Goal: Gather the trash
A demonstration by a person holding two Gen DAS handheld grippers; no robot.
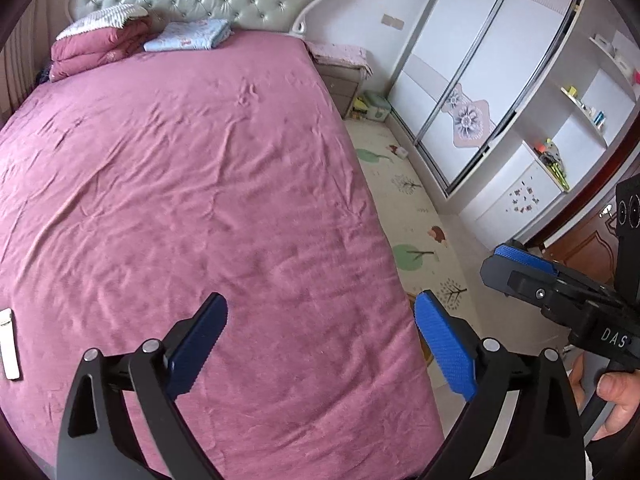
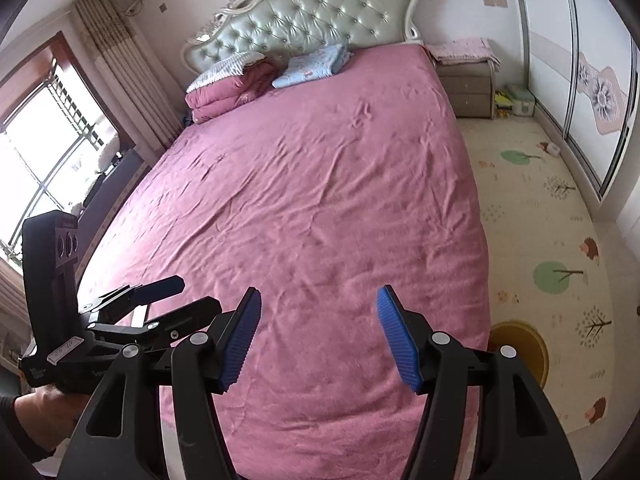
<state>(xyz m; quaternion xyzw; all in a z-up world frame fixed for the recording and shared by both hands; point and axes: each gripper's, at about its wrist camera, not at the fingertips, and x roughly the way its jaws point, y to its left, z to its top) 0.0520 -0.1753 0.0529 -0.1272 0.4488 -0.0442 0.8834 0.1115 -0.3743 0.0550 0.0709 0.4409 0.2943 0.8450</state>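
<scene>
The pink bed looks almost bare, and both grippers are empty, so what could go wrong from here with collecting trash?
1. The only loose item on the bed cover, a white flat object at its left edge, may not be trash; grabbing it could be a mistake.
2. The small scrap on the play mat by the wardrobe is far off and easily missed.
3. The left gripper and right gripper hang close together and could knock.

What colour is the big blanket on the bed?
The bed cover is pinkish purple, plain with wrinkles. It shows best in the right wrist view.
</scene>
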